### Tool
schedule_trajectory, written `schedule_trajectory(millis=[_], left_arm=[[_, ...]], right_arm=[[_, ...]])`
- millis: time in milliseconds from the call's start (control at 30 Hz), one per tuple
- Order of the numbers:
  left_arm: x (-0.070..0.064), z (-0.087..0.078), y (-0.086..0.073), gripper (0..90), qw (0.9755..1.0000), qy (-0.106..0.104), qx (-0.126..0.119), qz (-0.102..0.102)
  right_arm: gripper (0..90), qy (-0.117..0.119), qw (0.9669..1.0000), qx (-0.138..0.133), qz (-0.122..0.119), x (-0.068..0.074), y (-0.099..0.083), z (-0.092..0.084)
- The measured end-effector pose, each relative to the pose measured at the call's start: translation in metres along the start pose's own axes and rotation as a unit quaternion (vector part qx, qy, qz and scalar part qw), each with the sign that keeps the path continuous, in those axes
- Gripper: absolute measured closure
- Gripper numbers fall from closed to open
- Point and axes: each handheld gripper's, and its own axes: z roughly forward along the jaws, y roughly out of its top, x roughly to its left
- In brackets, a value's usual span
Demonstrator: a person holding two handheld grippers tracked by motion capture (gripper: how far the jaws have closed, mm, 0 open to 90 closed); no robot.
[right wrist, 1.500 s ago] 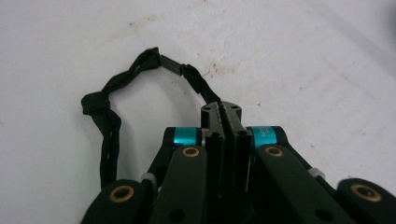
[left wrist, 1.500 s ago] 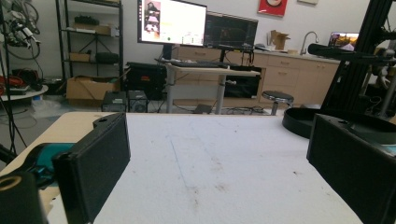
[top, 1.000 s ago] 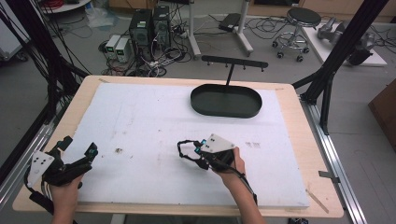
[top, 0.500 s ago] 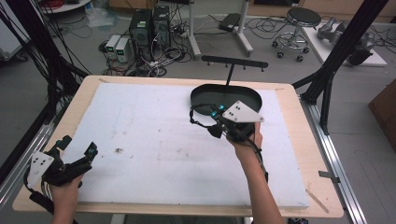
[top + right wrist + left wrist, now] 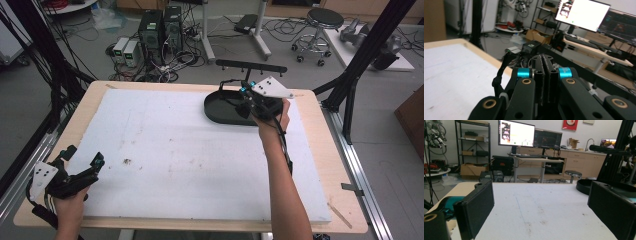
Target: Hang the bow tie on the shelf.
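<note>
My right gripper (image 5: 231, 96) hangs over the black oval tray (image 5: 212, 109) at the far side of the table, raised above it and pointing left. In the right gripper view its jaws are pressed flat together (image 5: 544, 61) with nothing showing between them; a black cord (image 5: 498, 79) loops beside them. My left gripper (image 5: 84, 156) rests at the front left corner of the white board (image 5: 175, 150). It stands open, jaws wide apart (image 5: 541, 195), with bare board between them. The tray's rim (image 5: 584, 186) appears far right in the left gripper view.
A black bar on a stand (image 5: 250, 66) rises just behind the tray. Small dark specks (image 5: 127, 161) lie on the board. The wooden table edge (image 5: 320, 150) frames the board. Black frame posts (image 5: 360, 65) stand at the right, computers and cables on the floor beyond.
My right gripper has travelled from the front middle of the board away and to the right, ending above the tray. The left gripper has stayed put.
</note>
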Motion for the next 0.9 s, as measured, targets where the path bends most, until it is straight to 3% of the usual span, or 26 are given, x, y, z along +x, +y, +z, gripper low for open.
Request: schedule_trajectory(millis=[300, 533, 700, 900], left_arm=[[0.003, 0.000, -0.003, 7.3, 1.0000, 0.000, -0.001, -0.006], [0.004, 0.001, -0.003, 7.3, 0.9999, 0.000, -0.002, -0.011], [0.003, 0.003, -0.005, 7.3, 0.9999, -0.002, -0.001, -0.015], [0.001, 0.003, -0.005, 7.3, 0.9999, 0.000, 0.000, -0.014]], right_arm=[[88.5, -0.042, 0.9990, -0.006, 0.012, -0.021, -0.001, 0.027], [88.6, -0.066, 0.9969, -0.022, 0.037, -0.035, -0.003, 0.046], [88.6, -0.088, 0.9936, -0.023, 0.067, -0.044, -0.013, 0.059], [88.6, -0.108, 0.9908, -0.025, 0.078, -0.049, -0.022, 0.076]])
